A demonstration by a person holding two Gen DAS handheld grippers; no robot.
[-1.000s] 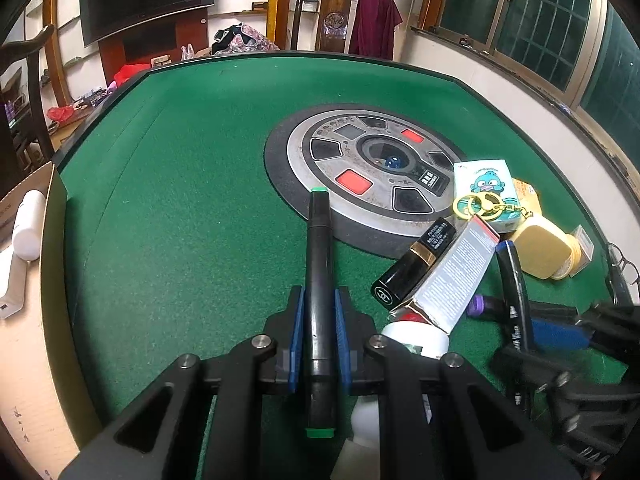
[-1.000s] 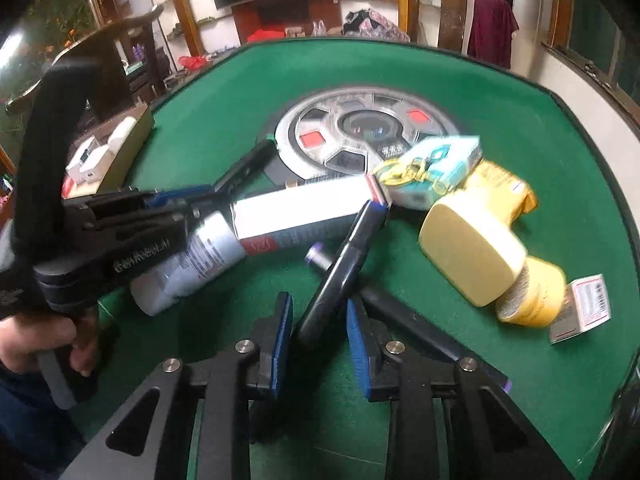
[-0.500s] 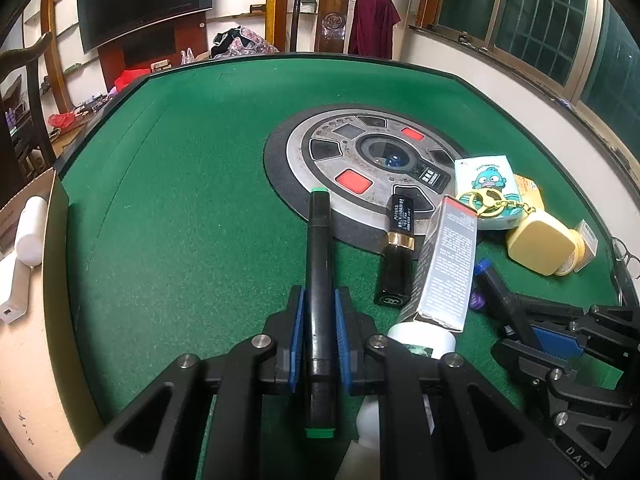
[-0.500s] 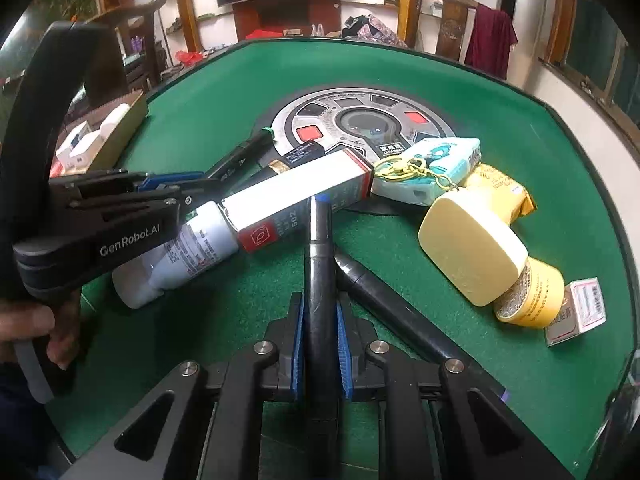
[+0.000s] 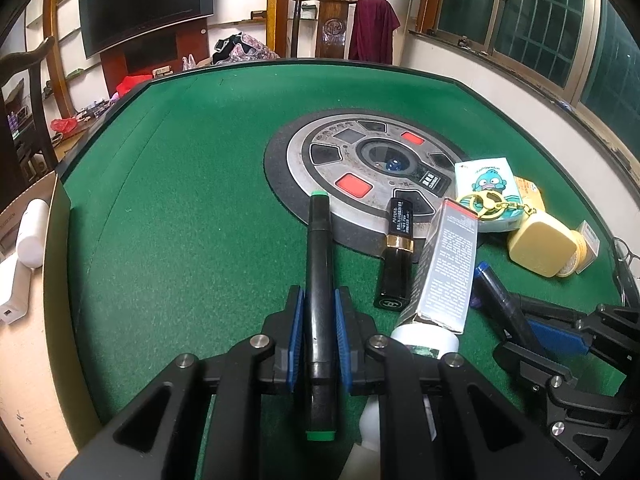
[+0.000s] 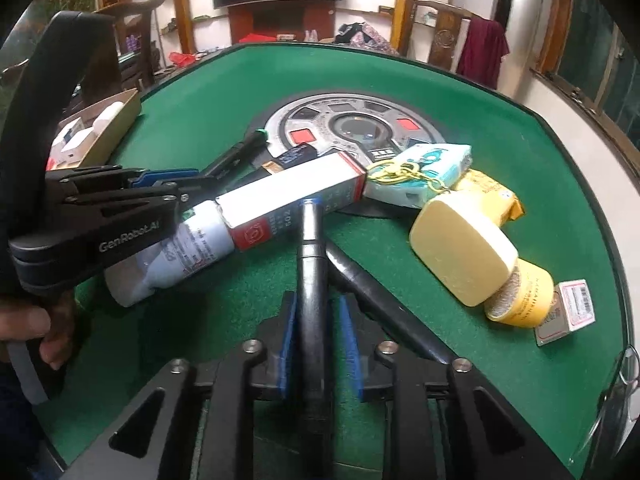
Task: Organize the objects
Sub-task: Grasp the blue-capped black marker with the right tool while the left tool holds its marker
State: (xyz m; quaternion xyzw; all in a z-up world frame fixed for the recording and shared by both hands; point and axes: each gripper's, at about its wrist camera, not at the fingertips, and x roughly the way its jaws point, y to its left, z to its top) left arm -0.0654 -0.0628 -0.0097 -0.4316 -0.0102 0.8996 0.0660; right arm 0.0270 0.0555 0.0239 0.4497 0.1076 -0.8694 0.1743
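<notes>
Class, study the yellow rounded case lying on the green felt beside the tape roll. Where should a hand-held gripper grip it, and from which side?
Grip the yellow case across its two long, flatter edges near the middle, coming from above. It lies broad face up, leaning on the tape roll, so its rounded corners and wide face offer no purchase, and neighbours crowd its ends.

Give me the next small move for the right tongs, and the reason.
Probably close the right tongs onto the blue-tipped marker. Their jaws have just been opening, and the marker lies between the pads with gaps showing, so lifting now would likely leave it behind.
</notes>
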